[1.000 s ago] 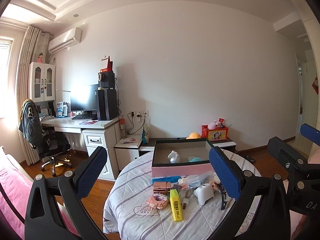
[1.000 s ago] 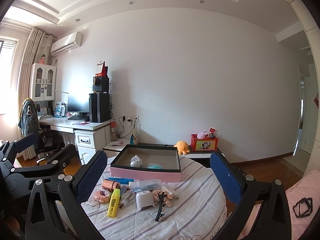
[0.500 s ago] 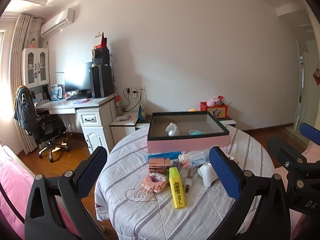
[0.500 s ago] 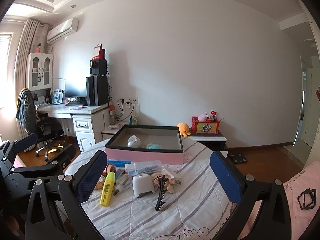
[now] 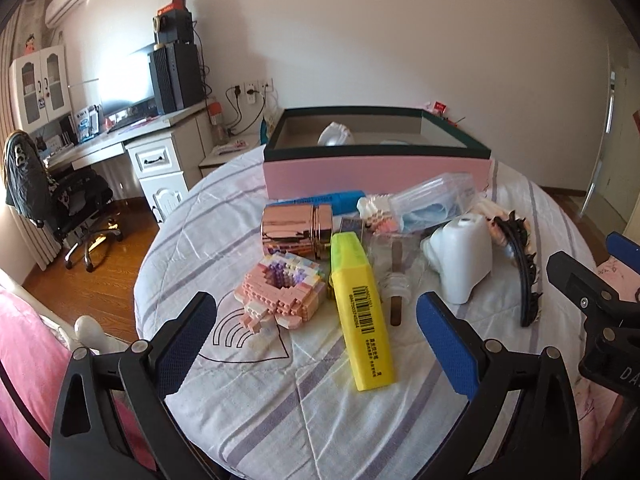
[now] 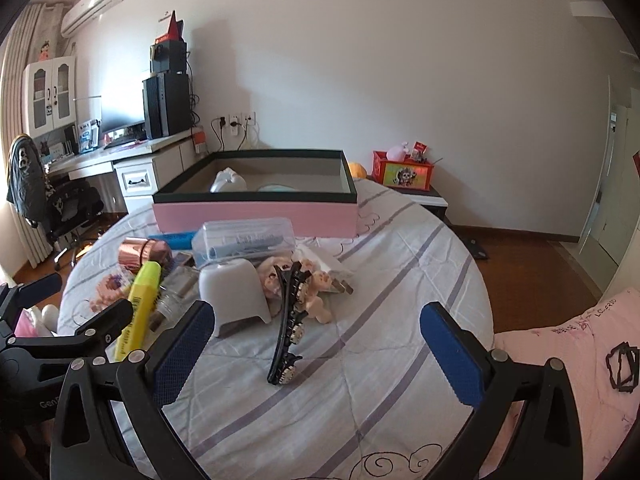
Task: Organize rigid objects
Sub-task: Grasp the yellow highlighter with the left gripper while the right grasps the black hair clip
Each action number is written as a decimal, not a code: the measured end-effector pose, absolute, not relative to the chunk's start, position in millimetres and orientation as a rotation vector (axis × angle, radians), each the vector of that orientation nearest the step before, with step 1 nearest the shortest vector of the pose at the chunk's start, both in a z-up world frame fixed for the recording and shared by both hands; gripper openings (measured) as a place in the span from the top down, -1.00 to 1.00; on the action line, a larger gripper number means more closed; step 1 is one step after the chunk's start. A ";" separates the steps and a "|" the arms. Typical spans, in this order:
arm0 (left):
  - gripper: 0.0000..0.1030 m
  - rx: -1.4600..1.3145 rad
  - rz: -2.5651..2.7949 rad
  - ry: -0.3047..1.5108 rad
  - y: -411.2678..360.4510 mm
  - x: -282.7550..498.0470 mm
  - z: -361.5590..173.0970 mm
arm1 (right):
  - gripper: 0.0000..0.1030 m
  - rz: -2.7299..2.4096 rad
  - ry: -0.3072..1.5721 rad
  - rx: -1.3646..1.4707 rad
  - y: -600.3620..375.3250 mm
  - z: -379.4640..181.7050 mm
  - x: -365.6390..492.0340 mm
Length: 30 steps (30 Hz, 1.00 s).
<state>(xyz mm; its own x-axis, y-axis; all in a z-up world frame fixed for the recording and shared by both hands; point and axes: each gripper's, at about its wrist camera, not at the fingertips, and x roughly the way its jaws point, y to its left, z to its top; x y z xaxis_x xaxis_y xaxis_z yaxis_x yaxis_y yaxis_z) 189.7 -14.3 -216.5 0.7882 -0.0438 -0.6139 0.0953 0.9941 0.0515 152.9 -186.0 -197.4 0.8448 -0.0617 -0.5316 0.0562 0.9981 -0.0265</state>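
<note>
A pink box with a dark rim (image 5: 376, 172) (image 6: 256, 212) stands at the far side of the round table; a white item and a pale blue item lie inside. In front of it lies a heap: a yellow highlighter (image 5: 360, 308) (image 6: 138, 312), a pink brick model (image 5: 280, 288), a rose-gold case (image 5: 296, 230), a white holder (image 5: 464, 258) (image 6: 236, 296), a clear plastic case (image 6: 244, 240) and a black hair clip (image 6: 290, 320) (image 5: 520, 272). My left gripper (image 5: 312, 344) hovers open just short of the highlighter. My right gripper (image 6: 316, 352) hangs open over the hair clip's near end.
The table wears a white cloth with grey stripes (image 6: 400, 280). A desk with a computer (image 5: 160, 120) and an office chair (image 5: 68, 200) stand to the left. Pink bedding (image 6: 568, 352) lies at the right, and a red box (image 6: 402, 172) sits on a low cabinet behind.
Both grippers have dropped and moved forward toward the table; the heap of objects now looks much nearer. Both stay open and hold nothing.
</note>
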 end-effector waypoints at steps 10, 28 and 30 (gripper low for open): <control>0.10 0.102 -0.086 0.701 -10.8 205.2 -237.0 | -0.67 -0.047 0.695 0.004 -199.1 -232.0 196.8; 0.70 -0.013 -0.239 0.656 -2.4 199.4 -212.0 | 0.63 0.080 0.697 0.018 -197.6 -226.5 192.9; 0.70 -0.022 -0.252 0.659 -2.4 199.9 -210.9 | 0.63 0.093 0.684 0.020 -197.1 -221.7 191.8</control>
